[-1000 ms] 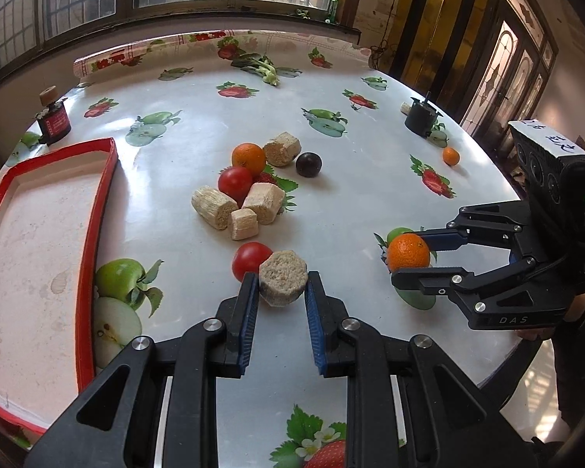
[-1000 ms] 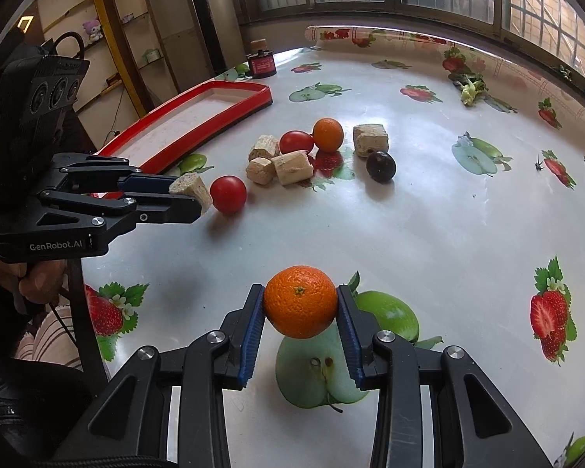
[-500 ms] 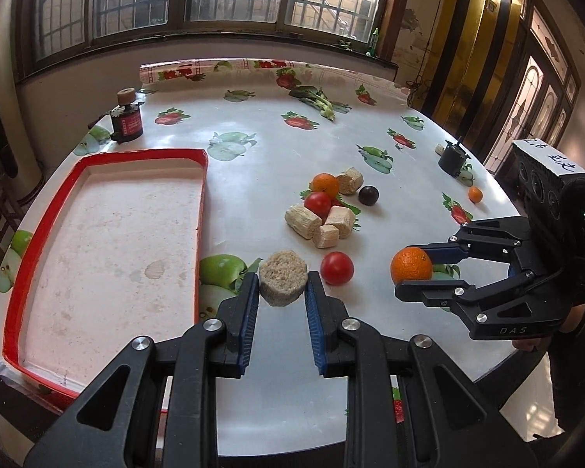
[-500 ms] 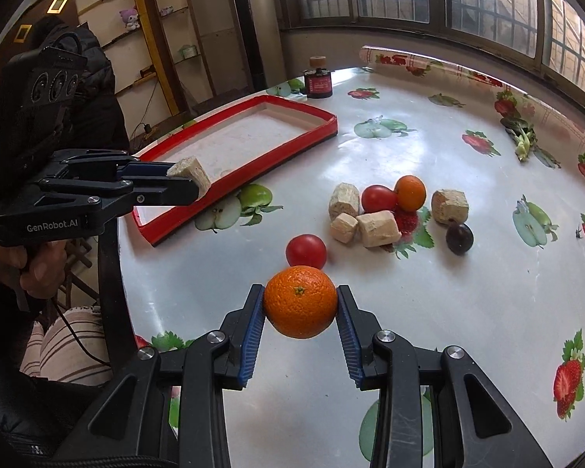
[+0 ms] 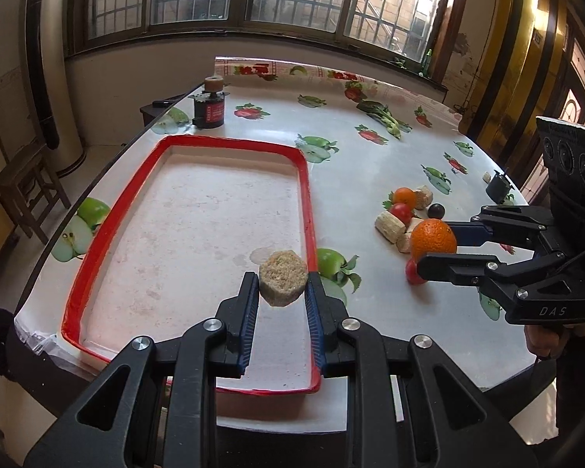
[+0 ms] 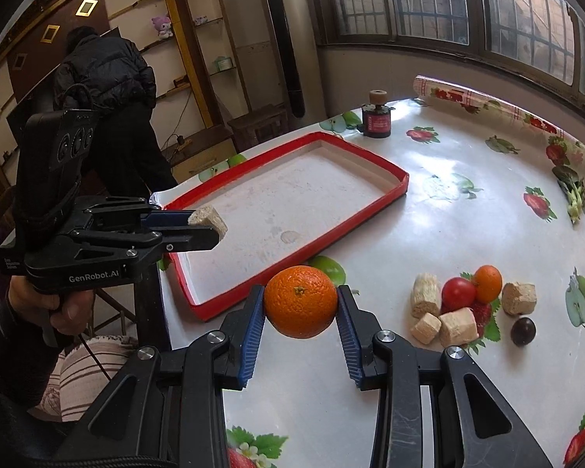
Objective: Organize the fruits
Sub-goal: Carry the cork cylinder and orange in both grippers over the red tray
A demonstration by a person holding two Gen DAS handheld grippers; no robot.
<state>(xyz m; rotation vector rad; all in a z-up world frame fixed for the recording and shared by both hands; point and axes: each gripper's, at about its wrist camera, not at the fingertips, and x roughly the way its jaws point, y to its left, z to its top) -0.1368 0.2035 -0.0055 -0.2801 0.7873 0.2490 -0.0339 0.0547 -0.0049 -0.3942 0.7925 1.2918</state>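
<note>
- The left hand-held gripper (image 5: 282, 296) is closed on a tan corn cob piece (image 5: 283, 277), held in the air over the near end of a red-rimmed tray (image 5: 307, 195).
- The right hand-held gripper (image 6: 299, 308) clamps an orange (image 6: 300, 301) above the table (image 6: 468, 234), beside the tray.
- More fruit (image 6: 458, 293) and cob pieces lie together on the table, well apart from the tray.

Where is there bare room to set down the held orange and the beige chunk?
The red tray holds nothing; its whole floor is free. The tablecloth between the tray's rim and the fruit cluster is bare too. It is crowded around the tomato, small orange and beige chunks.
</note>
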